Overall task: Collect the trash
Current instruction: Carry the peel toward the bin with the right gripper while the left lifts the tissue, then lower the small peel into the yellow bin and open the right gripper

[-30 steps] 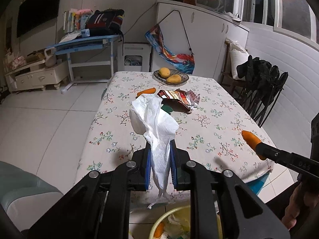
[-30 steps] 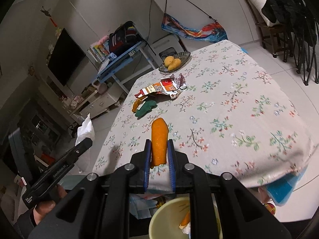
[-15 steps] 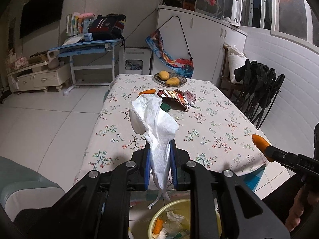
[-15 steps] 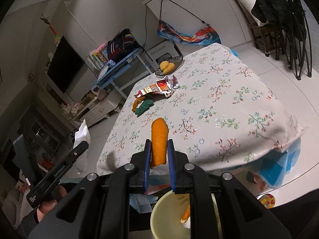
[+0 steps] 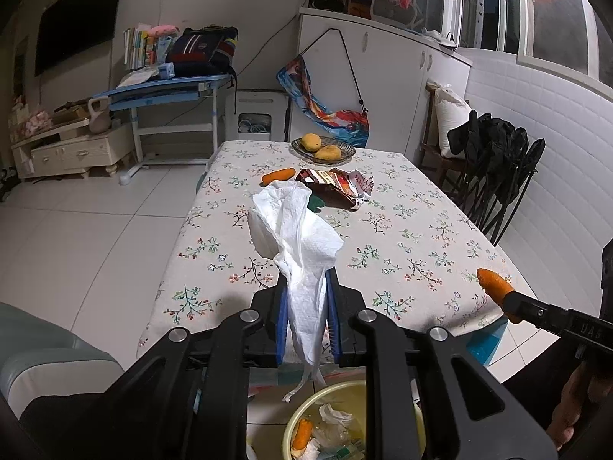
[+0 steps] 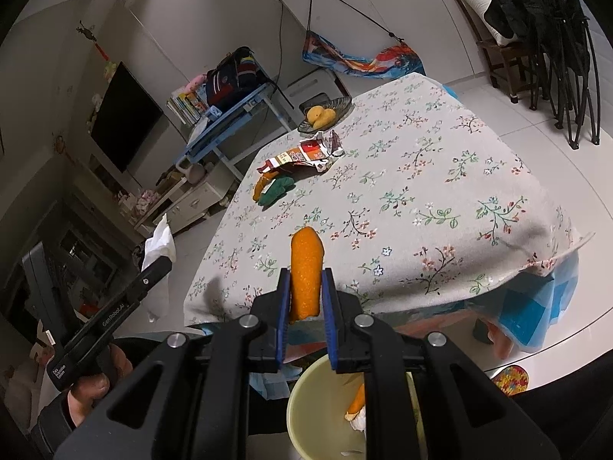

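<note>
My left gripper [image 5: 306,318] is shut on a crumpled white paper towel [image 5: 299,245], held above a yellow bin [image 5: 329,395] that holds a carrot piece and scraps. My right gripper [image 6: 305,306] is shut on an orange carrot piece [image 6: 305,268], over the same yellow bin [image 6: 314,387]. From the left wrist view that carrot piece [image 5: 494,285] shows at the right. On the floral tablecloth [image 5: 402,237] lie a crumpled snack wrapper [image 5: 337,186], another carrot piece [image 5: 279,175] and a green scrap [image 5: 316,203].
A bowl of yellow fruit [image 5: 323,148] stands at the table's far end. Black folding chairs [image 5: 498,168] stand to the right of the table. A blue desk [image 5: 164,92] and a low cabinet [image 5: 65,151] are at the back left. A grey seat [image 5: 49,368] is at the lower left.
Both grippers have drawn back from the table edge, so the table looks farther off and more of the yellow bin shows below. Both grips are unchanged.
</note>
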